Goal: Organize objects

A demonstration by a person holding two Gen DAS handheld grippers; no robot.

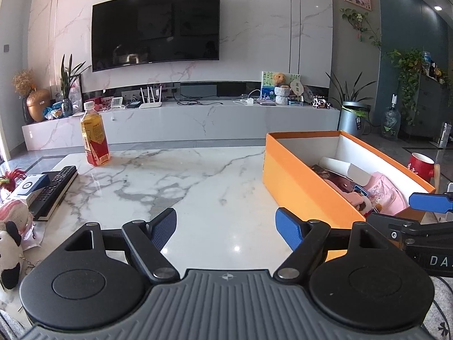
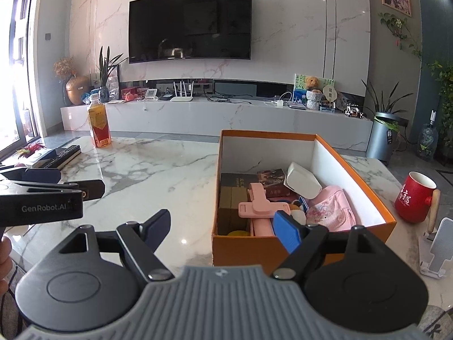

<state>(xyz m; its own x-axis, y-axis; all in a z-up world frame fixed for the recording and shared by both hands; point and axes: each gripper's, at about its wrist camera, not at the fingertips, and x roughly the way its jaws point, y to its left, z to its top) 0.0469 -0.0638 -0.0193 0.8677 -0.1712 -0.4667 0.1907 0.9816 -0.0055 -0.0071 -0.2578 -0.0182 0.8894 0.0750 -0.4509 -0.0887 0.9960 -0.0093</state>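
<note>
An orange box point(image 2: 283, 250) stands on the marble table point(image 2: 147, 175) and holds a pink clip point(image 2: 259, 208), a white carton point(image 2: 301, 182), pink cloth point(image 2: 332, 209) and small boxes. It also shows in the left wrist view point(image 1: 297, 187). My left gripper point(image 1: 226, 226) is open and empty over bare table, left of the box. My right gripper point(image 2: 220, 231) is open and empty at the box's near left corner. A tea bottle point(image 1: 94, 138) stands far left, also in the right wrist view point(image 2: 99, 124).
A black remote point(image 1: 53, 192), a small blue and white box point(image 1: 28, 188) and plush toys point(image 1: 11, 243) lie at the table's left edge. A red mug point(image 2: 414, 201) and a white phone stand point(image 2: 437, 249) sit right of the box. A TV console lies beyond.
</note>
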